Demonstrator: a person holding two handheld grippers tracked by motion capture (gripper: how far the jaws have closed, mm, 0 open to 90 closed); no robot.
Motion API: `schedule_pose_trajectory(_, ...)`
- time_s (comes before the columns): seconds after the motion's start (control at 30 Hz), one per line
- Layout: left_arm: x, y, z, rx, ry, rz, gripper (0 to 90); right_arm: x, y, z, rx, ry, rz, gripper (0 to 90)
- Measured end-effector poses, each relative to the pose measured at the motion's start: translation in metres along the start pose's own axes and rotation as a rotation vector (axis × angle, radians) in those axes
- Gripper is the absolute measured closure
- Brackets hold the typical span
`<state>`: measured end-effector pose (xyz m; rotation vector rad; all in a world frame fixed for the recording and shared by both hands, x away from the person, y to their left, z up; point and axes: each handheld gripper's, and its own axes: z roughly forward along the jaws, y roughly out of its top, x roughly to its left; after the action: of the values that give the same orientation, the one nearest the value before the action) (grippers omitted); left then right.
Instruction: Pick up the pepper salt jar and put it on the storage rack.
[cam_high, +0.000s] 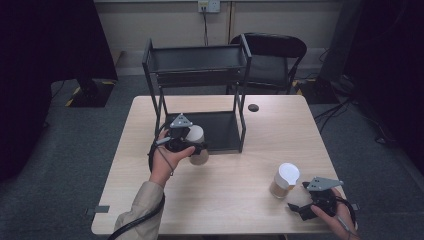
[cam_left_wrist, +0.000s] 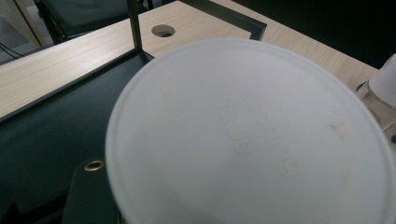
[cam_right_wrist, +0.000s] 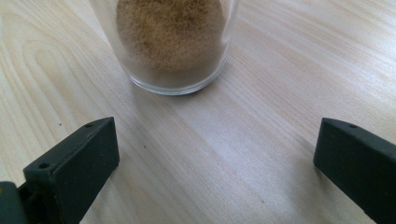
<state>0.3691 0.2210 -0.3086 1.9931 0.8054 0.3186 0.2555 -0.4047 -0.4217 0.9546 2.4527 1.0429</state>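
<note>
There is raised lettering on the round white plastic lid (cam_left_wrist: 252, 135) of the jar, seen close up in the left gripper view. It runs in two short curved lines across the middle of the lid, pressed into the plastic itself, but it's blurred and too faint to make out a single word. No other text, label, number or sign can be read.
</note>
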Motion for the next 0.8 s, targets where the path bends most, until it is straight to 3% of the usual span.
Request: schedule_pose_trajectory(0.8, 0.006, 0.042, -0.018, -0.006, 0.045, -0.010, 34.5, 0.000, 0.000, 0.000, 0.000, 0.000, 0.000, 0.0)
